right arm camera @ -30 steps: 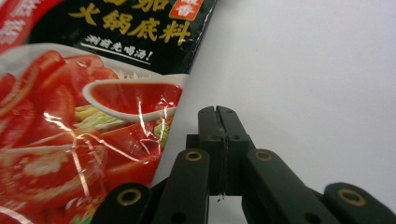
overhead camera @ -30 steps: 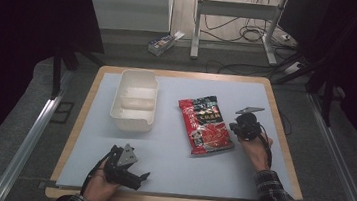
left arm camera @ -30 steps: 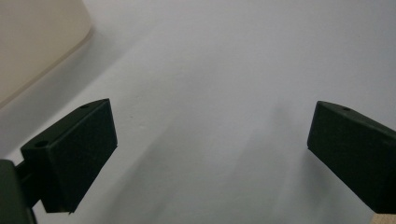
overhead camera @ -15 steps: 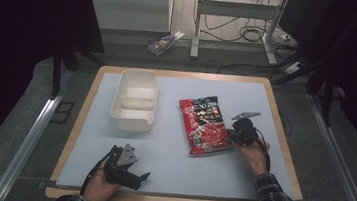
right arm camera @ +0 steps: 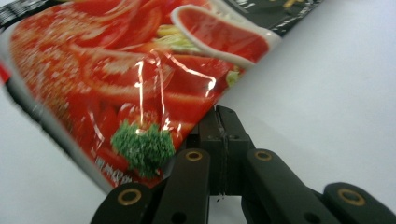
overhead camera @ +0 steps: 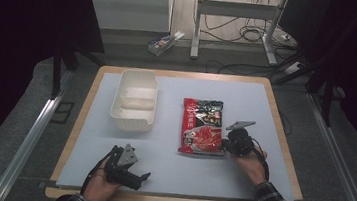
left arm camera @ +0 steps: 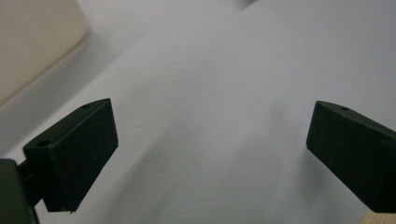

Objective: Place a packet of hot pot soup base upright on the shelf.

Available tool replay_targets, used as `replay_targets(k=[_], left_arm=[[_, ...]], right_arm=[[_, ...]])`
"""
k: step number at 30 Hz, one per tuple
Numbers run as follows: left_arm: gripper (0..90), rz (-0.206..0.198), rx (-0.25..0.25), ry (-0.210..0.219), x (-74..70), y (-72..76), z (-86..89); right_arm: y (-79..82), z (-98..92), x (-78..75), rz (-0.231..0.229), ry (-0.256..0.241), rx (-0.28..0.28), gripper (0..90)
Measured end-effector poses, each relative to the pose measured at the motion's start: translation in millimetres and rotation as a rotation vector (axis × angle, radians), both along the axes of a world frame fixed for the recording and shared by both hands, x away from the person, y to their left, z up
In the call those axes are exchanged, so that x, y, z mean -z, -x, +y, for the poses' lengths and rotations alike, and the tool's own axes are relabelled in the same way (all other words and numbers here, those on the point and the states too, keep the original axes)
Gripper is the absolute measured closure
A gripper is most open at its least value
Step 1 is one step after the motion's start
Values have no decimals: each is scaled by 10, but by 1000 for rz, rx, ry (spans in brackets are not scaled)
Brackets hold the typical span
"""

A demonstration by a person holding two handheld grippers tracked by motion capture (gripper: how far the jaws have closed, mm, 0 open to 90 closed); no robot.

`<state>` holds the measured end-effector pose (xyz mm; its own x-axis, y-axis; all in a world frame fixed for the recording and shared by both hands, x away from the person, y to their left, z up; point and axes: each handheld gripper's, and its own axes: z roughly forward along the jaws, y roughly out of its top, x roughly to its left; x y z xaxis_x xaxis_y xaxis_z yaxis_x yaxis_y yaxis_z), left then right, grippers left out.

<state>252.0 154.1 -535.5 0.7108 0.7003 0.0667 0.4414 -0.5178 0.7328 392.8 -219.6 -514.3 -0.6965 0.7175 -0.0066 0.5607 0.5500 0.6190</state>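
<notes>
Lying lengthwise front-to-back, red packet point(overhead camera: 203, 127), right tongs point(right arm camera: 219, 122) pinching edge

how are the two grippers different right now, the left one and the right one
The left gripper is open, jaws wide apart over bare table, while the right gripper is shut on the edge of the red food packet. The left sits near the table's front edge; the right sits farther in, beside the packet. Both are black and hand-held.
</notes>
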Motion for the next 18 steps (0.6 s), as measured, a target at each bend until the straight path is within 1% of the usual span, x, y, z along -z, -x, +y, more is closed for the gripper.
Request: replay_targets(k=[5, 7, 10, 13, 14, 15, 16, 17, 18], left_arm=[[21, 7, -2, 8, -1, -5, -3], [23, 20, -7, 16, -2, -9, -5], [27, 26, -8, 24, -6, -8, -8], [28, 28, -13, 30, -8, -9, -10], [29, 30, -15, 31, -8, -11, -9], [29, 31, -18, 32, -9, -12, -9], [29, 32, -19, 34, -11, -14, -9], [29, 33, -20, 35, -13, -14, -9], [29, 35, -20, 36, -14, -16, -9]], right_arm=[[116, 74, 5, 16, -8, -31, 894], [166, 108, 8, 15, -6, -50, 894], [247, 177, 10, 19, -3, -82, 894], [317, 258, 14, 20, 1, -116, 894], [350, 310, 22, 25, -8, -134, 893], [350, 310, 22, 25, -8, -134, 893], [368, 344, 26, 24, -11, -145, 893], [399, 419, 33, 25, -14, -169, 894], [399, 419, 33, 25, -14, -169, 894]])
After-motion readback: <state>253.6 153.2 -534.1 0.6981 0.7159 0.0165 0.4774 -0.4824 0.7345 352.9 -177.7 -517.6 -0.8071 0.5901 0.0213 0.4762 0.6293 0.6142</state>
